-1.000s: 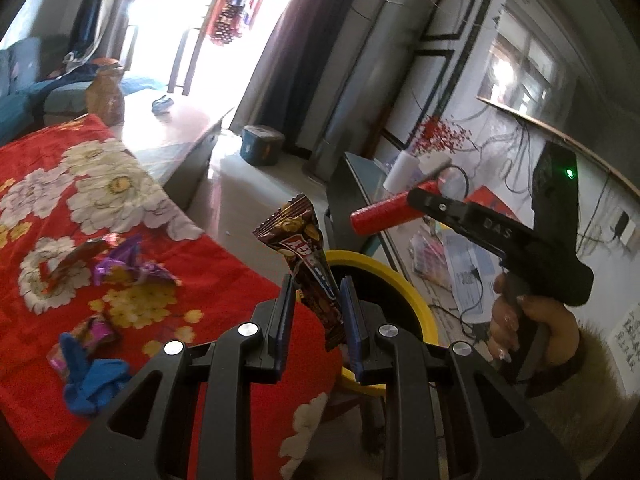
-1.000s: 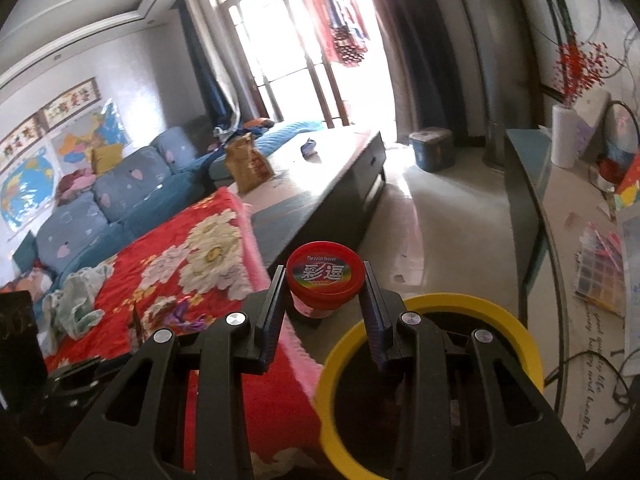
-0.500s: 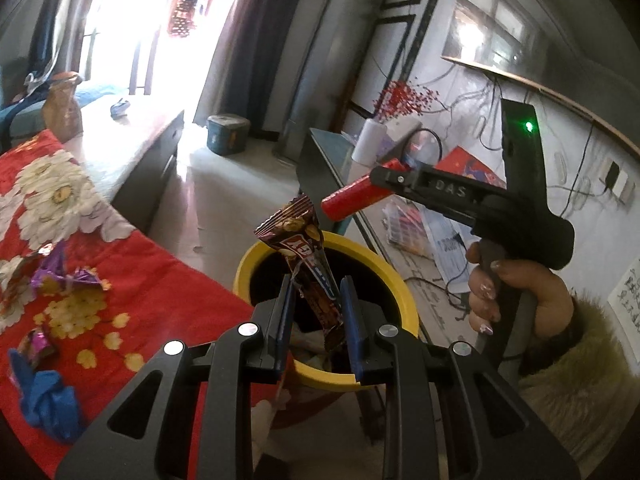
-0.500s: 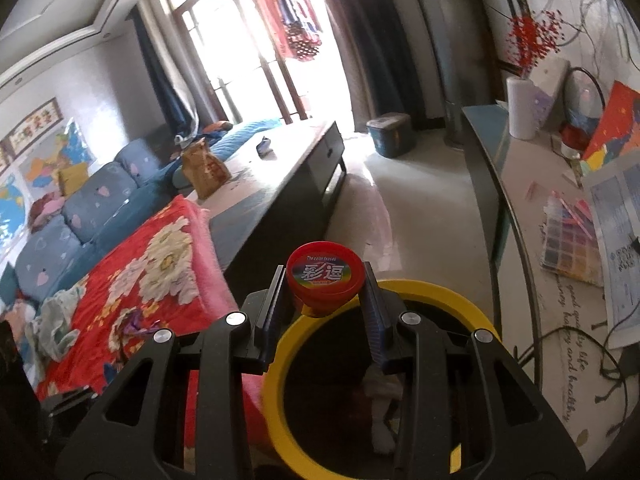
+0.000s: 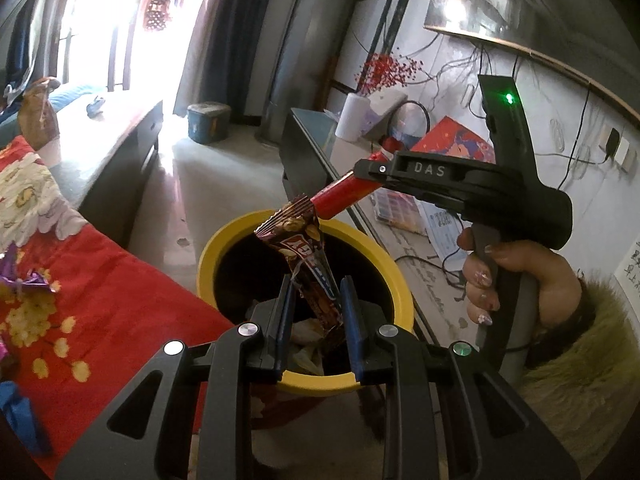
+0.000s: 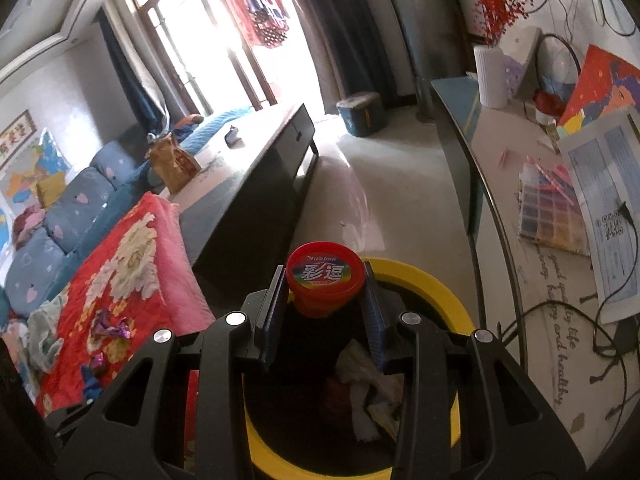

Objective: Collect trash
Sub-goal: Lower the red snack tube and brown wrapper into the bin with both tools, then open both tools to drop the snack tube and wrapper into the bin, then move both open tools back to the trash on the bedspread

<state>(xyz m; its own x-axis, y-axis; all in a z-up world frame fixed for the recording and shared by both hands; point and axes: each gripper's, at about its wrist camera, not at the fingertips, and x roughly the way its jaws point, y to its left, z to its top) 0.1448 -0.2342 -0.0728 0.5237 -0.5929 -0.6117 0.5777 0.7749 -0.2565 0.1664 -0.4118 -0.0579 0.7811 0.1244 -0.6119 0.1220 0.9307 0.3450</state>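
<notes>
My left gripper [image 5: 316,304] is shut on a brown snack wrapper [image 5: 308,264] that stands upright over the mouth of the yellow-rimmed trash bin [image 5: 224,240]. My right gripper [image 6: 326,292] is shut on a small red tub with a printed lid [image 6: 325,276], held above the same bin [image 6: 440,284]. In the left wrist view the right gripper [image 5: 340,196] reaches in from the right, a hand on its handle, with the red tub [image 5: 344,196] over the bin's far rim. Crumpled paper [image 6: 360,364] lies inside the bin.
A red flowered blanket [image 5: 100,280] left of the bin carries purple wrappers [image 5: 28,280] and a blue scrap [image 5: 20,420]. A dark low table [image 6: 256,184] stands behind. A long side table [image 6: 520,208] with papers, cables and a white vase runs along the right.
Both grippers have moved rightward and down from over the blanket's edge to over the bin, each keeping its item. The bin's opening now fills the lower middle of both views.
</notes>
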